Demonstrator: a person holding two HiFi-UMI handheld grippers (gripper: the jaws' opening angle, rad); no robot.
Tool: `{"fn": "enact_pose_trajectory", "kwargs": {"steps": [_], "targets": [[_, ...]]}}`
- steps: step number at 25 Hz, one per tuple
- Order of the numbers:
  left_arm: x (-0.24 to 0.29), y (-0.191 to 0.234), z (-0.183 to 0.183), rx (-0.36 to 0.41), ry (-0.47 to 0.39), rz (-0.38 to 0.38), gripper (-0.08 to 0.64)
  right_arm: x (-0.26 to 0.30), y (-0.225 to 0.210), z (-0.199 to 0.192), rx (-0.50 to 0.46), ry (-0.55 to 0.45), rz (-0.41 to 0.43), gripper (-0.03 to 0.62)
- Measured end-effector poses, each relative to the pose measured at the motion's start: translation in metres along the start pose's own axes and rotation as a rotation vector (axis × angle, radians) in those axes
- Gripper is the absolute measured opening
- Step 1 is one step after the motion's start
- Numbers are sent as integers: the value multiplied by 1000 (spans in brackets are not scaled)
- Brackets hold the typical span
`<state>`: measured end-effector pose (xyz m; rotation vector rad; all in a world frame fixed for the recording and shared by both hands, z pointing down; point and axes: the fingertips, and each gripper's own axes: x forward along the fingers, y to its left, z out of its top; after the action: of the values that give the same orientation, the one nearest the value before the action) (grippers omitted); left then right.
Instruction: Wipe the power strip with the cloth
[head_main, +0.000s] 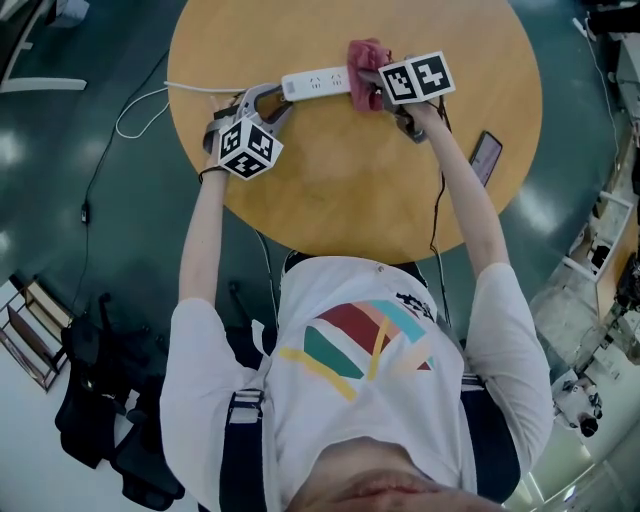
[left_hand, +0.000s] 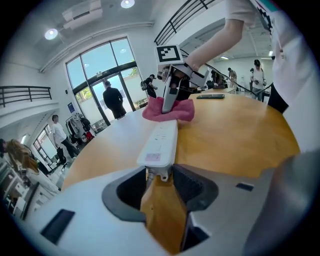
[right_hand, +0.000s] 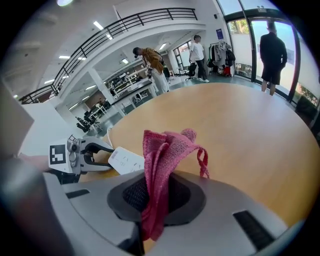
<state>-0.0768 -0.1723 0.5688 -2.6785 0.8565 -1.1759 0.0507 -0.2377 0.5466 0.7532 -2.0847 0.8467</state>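
A white power strip (head_main: 315, 82) lies across the far part of the round wooden table (head_main: 350, 190). My left gripper (head_main: 275, 100) grips its cable end; in the left gripper view the strip (left_hand: 161, 142) sits between the two pads, with the cord running down the gap. My right gripper (head_main: 375, 80) is shut on a pink cloth (head_main: 366, 60) and holds it on the strip's other end. In the right gripper view the cloth (right_hand: 160, 165) stands bunched up out of the jaws, and the strip (right_hand: 125, 161) shows just left of it.
A dark phone (head_main: 486, 156) lies near the table's right edge. The strip's white cord (head_main: 140, 100) runs off the table's left edge to the floor. Black bags (head_main: 100, 400) sit on the floor at the left. Several people stand in the hall beyond the table.
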Motion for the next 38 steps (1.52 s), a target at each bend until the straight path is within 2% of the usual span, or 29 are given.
{"fn": "enact_pose_trajectory", "kwargs": {"steps": [3, 6, 9, 14, 16, 19, 22, 26, 28, 34, 38], "targets": [[-5, 3, -4, 49, 28, 37, 213, -7, -11, -3, 17, -4, -8, 39], [-12, 14, -18, 27, 59, 61, 213, -13, -23, -6, 35, -6, -18, 40], [-17, 22, -26, -9, 59, 50, 213, -17, -34, -12, 32, 6, -50, 38], [-17, 20, -28, 58, 121, 32, 212, -21, -41, -28, 4, 15, -93, 38], [-16, 24, -30, 45, 144, 24, 158, -30, -29, -29, -31, -32, -76, 40], [-17, 29, -33, 39, 172, 15, 118, -44, 19, -33, -188, -98, 11, 38], [-12, 30, -34, 32, 203, -7, 118, -43, 69, -51, -434, -44, 65, 38], [-6, 27, -33, 38, 230, -45, 106, -10, 106, -66, -770, 85, 13, 39], [-8, 25, -35, 61, 244, -58, 99, 9, 122, -63, -895, 122, -29, 40], [-12, 25, -35, 85, 238, -53, 94, 47, 138, -43, -1020, 182, -146, 39], [-13, 24, -36, 111, 210, -57, 84, 55, 131, -36, -989, 191, -210, 40]]}}
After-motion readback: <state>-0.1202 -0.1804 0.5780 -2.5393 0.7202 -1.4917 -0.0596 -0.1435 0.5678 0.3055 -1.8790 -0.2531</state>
